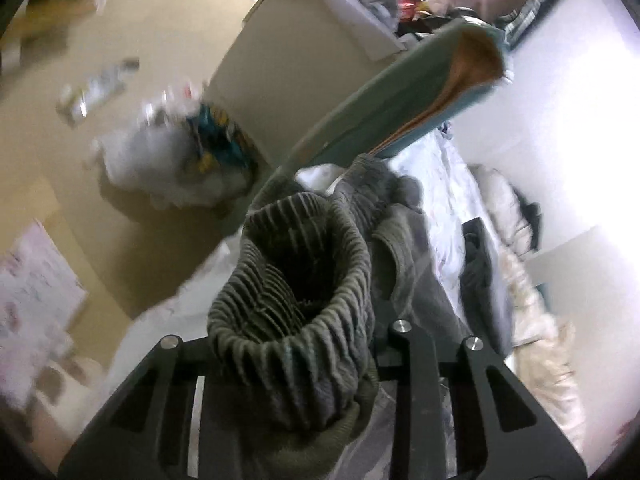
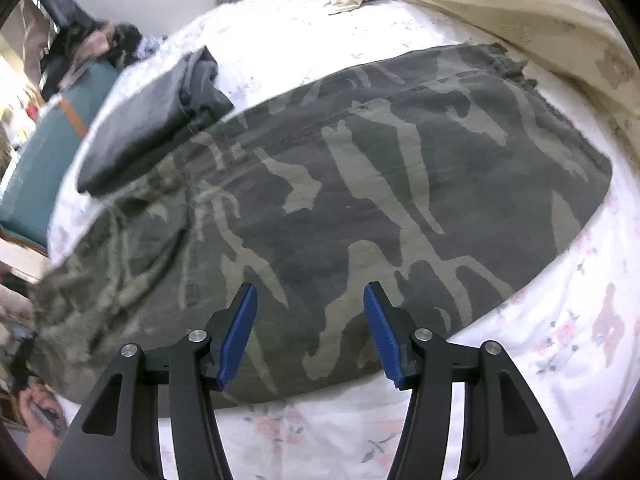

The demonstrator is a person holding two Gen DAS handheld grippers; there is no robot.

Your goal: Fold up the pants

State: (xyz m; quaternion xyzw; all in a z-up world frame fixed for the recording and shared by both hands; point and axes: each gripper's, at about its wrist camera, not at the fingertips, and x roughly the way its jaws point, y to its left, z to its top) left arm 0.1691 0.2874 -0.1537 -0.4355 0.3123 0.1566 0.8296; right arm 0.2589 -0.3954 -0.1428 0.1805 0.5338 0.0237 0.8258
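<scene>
Camouflage pants [image 2: 360, 184] lie spread flat across the floral bed sheet [image 2: 560, 320]. My right gripper [image 2: 311, 292] hovers just above their near edge, open, its blue pads [image 2: 240, 332] wide apart with nothing between them. In the left wrist view the pants' ribbed elastic band [image 1: 304, 264] is bunched up into a ring right in front of the camera. My left gripper [image 1: 296, 344] is shut on that gathered fabric, which hides its fingertips. More of the grey-green cloth [image 1: 412, 264] trails away behind the band over the bed.
A folded dark garment [image 2: 152, 120] rests on the bed at the far left end of the pants. A cream blanket [image 2: 500, 4] is heaped at the back. A teal seat [image 2: 52, 152] stands beside the bed. A white bag [image 1: 168, 164] and a cardboard box [image 1: 304, 52] sit on the floor.
</scene>
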